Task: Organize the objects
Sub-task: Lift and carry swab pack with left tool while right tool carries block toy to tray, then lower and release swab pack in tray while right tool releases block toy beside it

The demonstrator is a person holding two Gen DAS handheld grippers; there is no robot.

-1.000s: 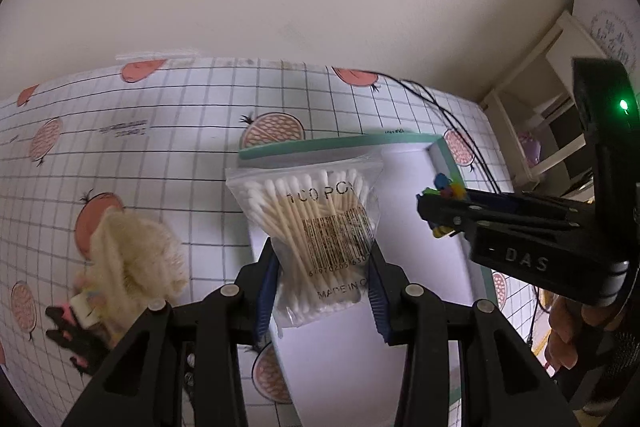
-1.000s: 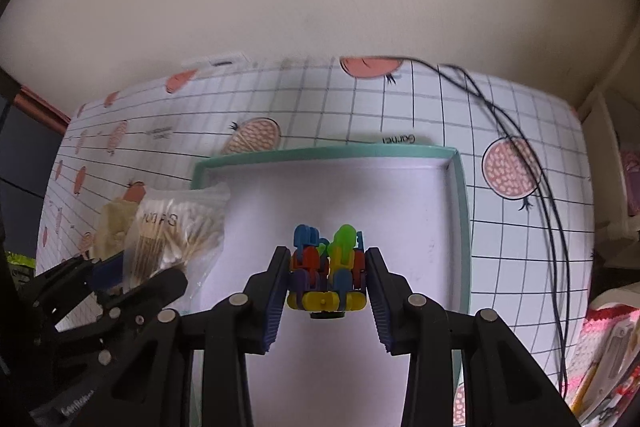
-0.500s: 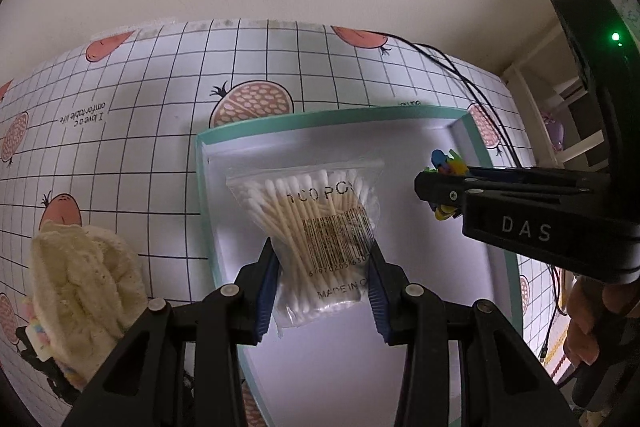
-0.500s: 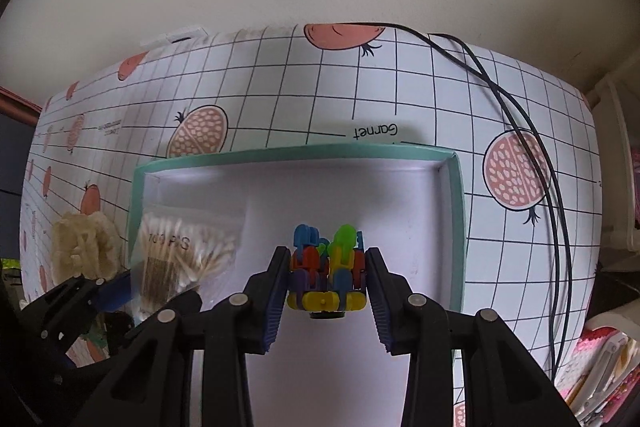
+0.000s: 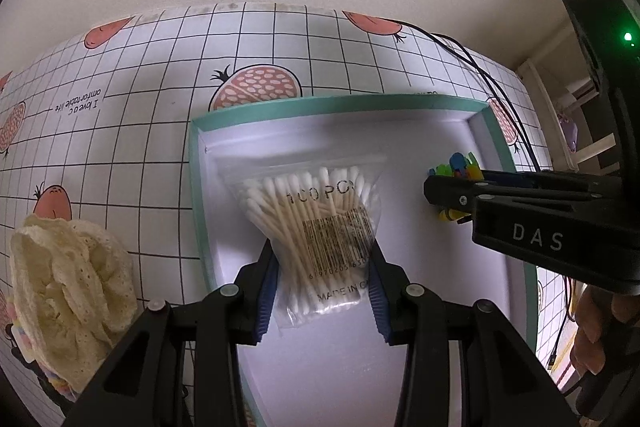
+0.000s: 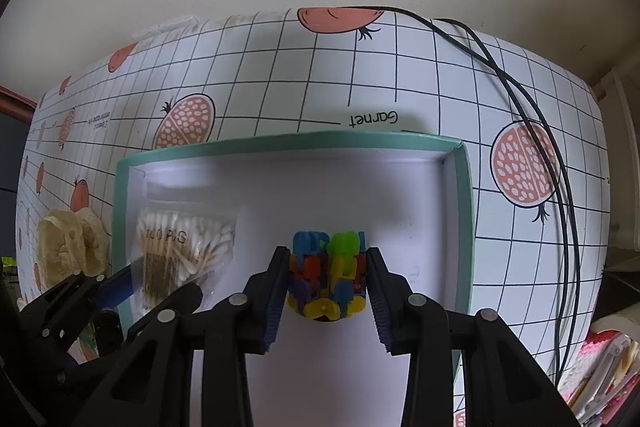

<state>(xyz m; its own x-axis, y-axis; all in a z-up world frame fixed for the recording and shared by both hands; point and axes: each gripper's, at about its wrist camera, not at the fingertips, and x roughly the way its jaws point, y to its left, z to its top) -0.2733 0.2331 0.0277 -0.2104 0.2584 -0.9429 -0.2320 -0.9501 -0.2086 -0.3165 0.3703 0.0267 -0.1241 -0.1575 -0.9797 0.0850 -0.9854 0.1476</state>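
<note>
- left gripper [image 5: 322, 287] clamps cotton swab bag [image 5: 316, 223] by box [image 5: 195, 187] left rim
- right gripper [image 6: 327, 291] clamps colourful toy [image 6: 328, 275] mid-box (bare floor toward right rim)

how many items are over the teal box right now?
2. The bag of cotton swabs in the left gripper over its left side; the colourful toy in the right gripper nearer the middle.
</note>
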